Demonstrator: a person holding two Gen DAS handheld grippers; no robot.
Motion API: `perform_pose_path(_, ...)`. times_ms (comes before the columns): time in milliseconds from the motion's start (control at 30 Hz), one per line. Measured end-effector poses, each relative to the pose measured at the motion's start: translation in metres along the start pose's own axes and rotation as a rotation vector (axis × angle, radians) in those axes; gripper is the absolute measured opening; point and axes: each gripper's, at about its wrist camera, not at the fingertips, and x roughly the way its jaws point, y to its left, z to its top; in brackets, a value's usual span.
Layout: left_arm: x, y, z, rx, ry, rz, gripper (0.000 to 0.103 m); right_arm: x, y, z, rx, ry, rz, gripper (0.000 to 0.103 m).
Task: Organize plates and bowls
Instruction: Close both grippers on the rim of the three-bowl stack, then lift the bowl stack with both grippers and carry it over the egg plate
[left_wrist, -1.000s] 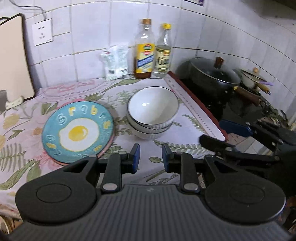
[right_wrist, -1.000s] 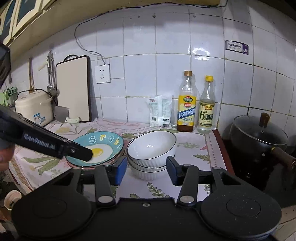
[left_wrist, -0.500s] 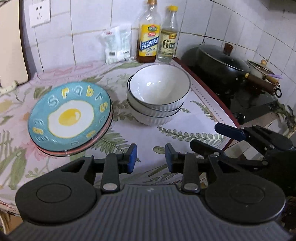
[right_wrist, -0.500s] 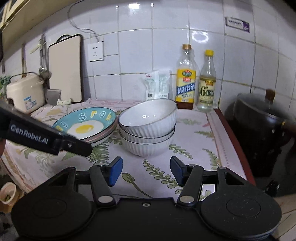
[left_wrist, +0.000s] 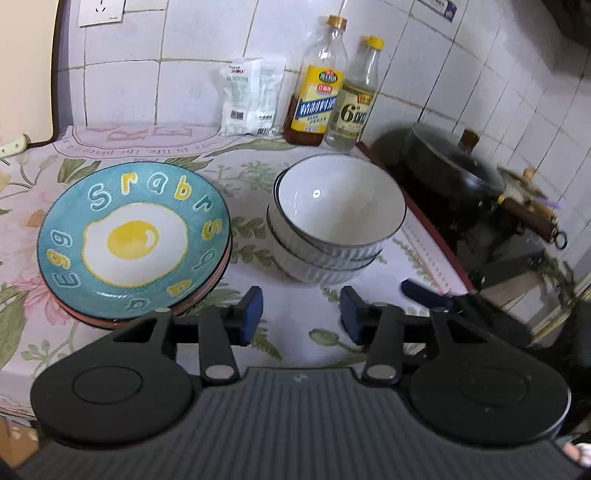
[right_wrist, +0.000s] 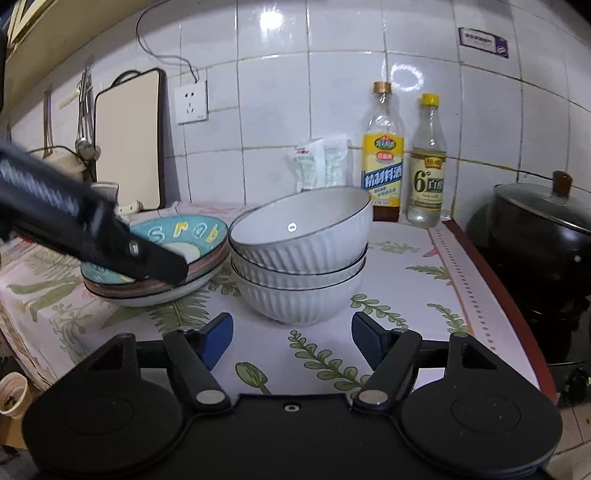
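Observation:
A stack of white ribbed bowls stands on the floral cloth, beside a stack of plates topped by a blue fried-egg plate. My left gripper hovers low over the cloth in front of the gap between the two stacks, its jaws opening with nothing between them. My right gripper sits just in front of the bowl stack, jaws opening and empty. In the left wrist view, the right gripper shows at the right. In the right wrist view, the left gripper's body crosses over the plates.
Two bottles and white packets stand against the tiled wall. A black lidded pot sits on the stove at right. A cutting board leans at back left. The counter's front edge is close below.
Both grippers have sunk toward the counter and come closer to the dishes. Both sets of jaws stand wider apart than before.

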Motion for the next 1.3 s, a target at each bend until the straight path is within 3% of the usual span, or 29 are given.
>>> perform_pose_path(133, 0.004, 0.006, 0.005, -0.045, -0.013, -0.048, 0.052, 0.014, 0.0, -0.002, 0.004, -0.005, 0.006, 0.09)
perform_pose_path(300, 0.016, 0.007, 0.012, -0.061, -0.006, -0.063, 0.059, 0.03, -0.005, -0.005, 0.018, -0.024, 0.014, 0.092)
perform_pose_path(433, 0.027, 0.019, 0.019, -0.151, -0.005, -0.123, 0.066, 0.046, -0.012, -0.009, 0.054, -0.02, 0.015, 0.093)
perform_pose_path(667, 0.056, 0.035, 0.028, -0.28, 0.06, -0.209, 0.065, 0.07, -0.007, -0.011, 0.06, -0.017, 0.018, 0.093)
perform_pose_path(867, 0.077, 0.034, 0.03, -0.332, 0.069, -0.182, 0.065, 0.083, -0.002, -0.002, 0.015, -0.02, 0.037, 0.096)
perform_pose_path(1000, 0.085, 0.033, 0.036, -0.319, 0.051, -0.092, 0.062, 0.086, -0.004, -0.003, 0.038, -0.02, 0.055, 0.097)
perform_pose_path(1067, 0.089, 0.036, 0.038, -0.337, 0.058, -0.093, 0.06, 0.089, -0.004, -0.004, 0.041, -0.018, 0.052, 0.099)
perform_pose_path(1133, 0.096, 0.039, 0.041, -0.357, 0.094, -0.085, 0.045, 0.093, -0.004, -0.002, 0.052, -0.003, 0.058, 0.099)
perform_pose_path(1300, 0.105, 0.037, 0.045, -0.338, 0.114, -0.058, 0.04, 0.103, -0.007, 0.004, 0.068, 0.022, 0.085, 0.099)
